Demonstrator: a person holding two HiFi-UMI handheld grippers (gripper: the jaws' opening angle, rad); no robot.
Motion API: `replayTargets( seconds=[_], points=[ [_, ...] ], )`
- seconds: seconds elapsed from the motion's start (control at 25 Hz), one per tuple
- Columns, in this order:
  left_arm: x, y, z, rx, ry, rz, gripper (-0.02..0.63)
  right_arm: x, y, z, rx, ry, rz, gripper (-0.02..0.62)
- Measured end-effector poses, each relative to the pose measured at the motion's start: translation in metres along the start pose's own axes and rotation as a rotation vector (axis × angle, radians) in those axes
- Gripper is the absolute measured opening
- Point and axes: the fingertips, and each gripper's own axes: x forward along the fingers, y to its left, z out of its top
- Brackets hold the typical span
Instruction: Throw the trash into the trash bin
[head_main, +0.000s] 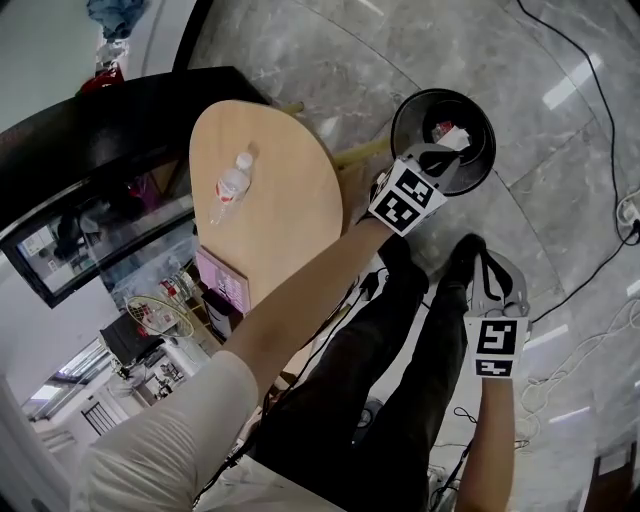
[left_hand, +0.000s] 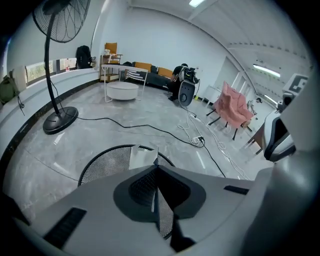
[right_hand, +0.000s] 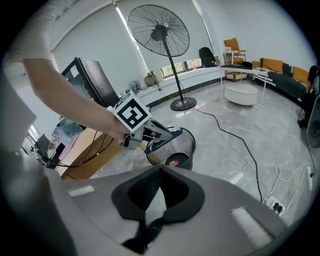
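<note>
Over the bin, head view: the left gripper (head_main: 437, 158) reaches out at arm's length above the black round mesh trash bin (head_main: 488, 160), which stands on the grey marble floor (head_main: 420, 50).
Beside the bin, head view: a light wooden round table (head_main: 290, 200) carries a clear plastic bottle with a red label (head_main: 231, 187), well apart from both tongs.
Low right, head view: the right gripper (head_main: 495, 275) hangs by the person's legs, apart from the bin.
Left gripper view: the jaws are pressed together on a thin pale sheet of paper-like trash (left_hand: 142, 157), which sticks up past the tips over the mesh rim.
Right gripper view: the jaws are together with nothing between them. They look toward the bin, where a red and white scrap (right_hand: 175, 162) lies at the bottom.
Task's thing: the pale sheet is at the bin mouth, not yet dropped. The bottle, probably trash too, waits on the table.
Risk, drift: a light sheet released near the rim could flutter aside and land on the floor.
Risk, sticking: thin paper may cling to one pad when the jaws part and come away with the tongs.
Risk, knock: a lower reach could bump the light mesh bin and tip it.
</note>
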Motion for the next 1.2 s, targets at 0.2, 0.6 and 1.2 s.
replayTargets(
  seconds=[0.2,0.6,1.2],
  points=[
    [0.021,0.011,-0.016,-0.02,0.009,0.012,0.009,0.012,0.004,-0.012,0.001,0.008,0.014,0.011],
    [0.01,0.004,-0.03,-0.056,0.029,-0.009,0.241,0.011,0.01,-0.011,-0.017,0.011,0.019,0.011],
    [-0.075,-0.008,0.03,-0.093,-0.121,0.01,0.227,-0.007,0.041,0.033,-0.066,-0.028,0.018,0.011]
  ],
)
